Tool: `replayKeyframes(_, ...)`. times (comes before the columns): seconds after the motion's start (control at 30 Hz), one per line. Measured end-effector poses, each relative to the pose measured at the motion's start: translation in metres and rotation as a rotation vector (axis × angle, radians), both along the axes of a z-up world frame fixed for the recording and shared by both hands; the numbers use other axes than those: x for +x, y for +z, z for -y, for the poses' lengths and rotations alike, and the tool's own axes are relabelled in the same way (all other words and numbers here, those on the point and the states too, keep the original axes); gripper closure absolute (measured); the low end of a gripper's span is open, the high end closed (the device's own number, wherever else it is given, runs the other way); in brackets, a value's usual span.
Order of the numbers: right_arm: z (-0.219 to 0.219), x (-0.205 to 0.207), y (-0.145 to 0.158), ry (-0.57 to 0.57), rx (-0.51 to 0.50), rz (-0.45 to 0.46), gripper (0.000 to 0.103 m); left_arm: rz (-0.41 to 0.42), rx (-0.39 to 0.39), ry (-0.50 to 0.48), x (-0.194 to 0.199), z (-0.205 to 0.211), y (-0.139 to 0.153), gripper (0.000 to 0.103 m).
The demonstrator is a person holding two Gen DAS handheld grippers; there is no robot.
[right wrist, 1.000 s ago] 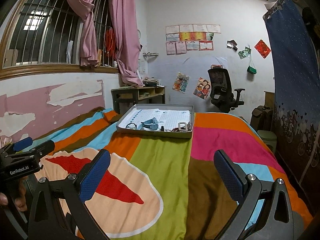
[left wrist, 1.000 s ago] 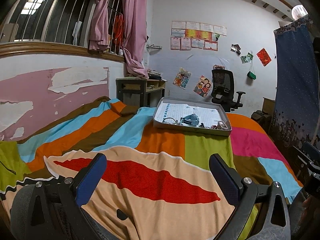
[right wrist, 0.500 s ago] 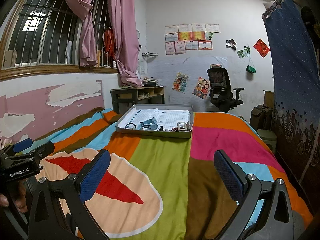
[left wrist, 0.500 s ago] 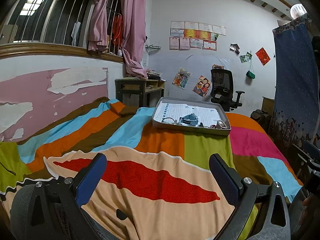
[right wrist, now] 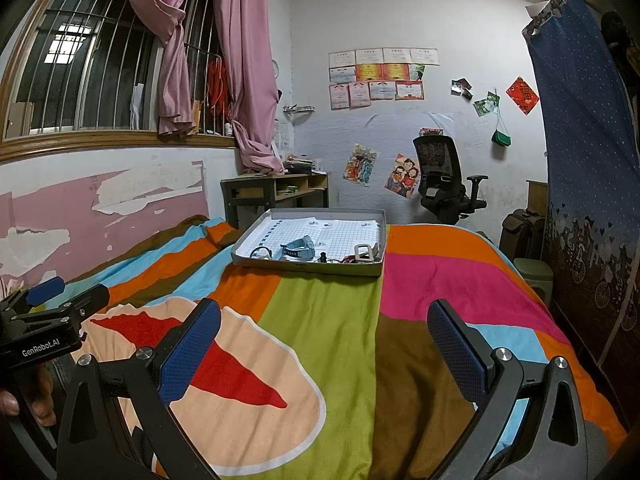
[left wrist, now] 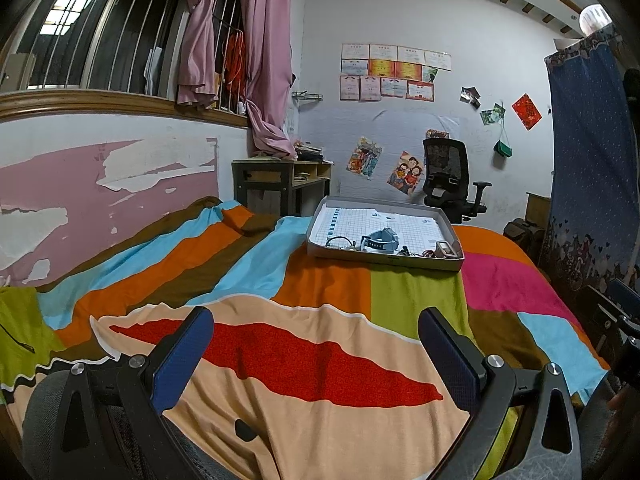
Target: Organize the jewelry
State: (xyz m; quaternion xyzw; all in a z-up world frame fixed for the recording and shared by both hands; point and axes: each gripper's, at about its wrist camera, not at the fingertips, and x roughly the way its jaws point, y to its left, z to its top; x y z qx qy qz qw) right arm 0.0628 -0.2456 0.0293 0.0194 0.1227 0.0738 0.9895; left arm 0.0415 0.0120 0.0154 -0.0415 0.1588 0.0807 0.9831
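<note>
- The left gripper [left wrist: 314,352] was held low over the striped bedspread [left wrist: 412,296], its blue-padded fingers [left wrist: 182,356] spread wide with nothing between them.
- The right gripper [right wrist: 324,352] was likewise held released and empty above the bedspread, well short of the tray.
- A shallow grey cardboard tray [right wrist: 308,269] lined with grid paper was seen lying on the bed, far ahead of both grippers.
- Within the tray, near its front edge, a light-blue watch [right wrist: 298,249] was seen, with a white buckle-like piece [right wrist: 366,251] to its right.
- Between these, small dark and reddish items [right wrist: 340,259] were scattered; they were too small to be identified with certainty, though possibly chains or earrings.
- In the right wrist view, the left gripper's body [right wrist: 44,336] was visible at the left edge, gripped by a hand [right wrist: 24,396].
</note>
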Motion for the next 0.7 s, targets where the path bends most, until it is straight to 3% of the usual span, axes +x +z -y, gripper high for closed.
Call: replayKeyframes(0.7, -0.0017, -0.0009, -0.0002, -0.002, 0.001, 0.0, 0.001, 0.001, 0.002, -0.001, 0.0012, -0.0013, -0.0001, 0.0)
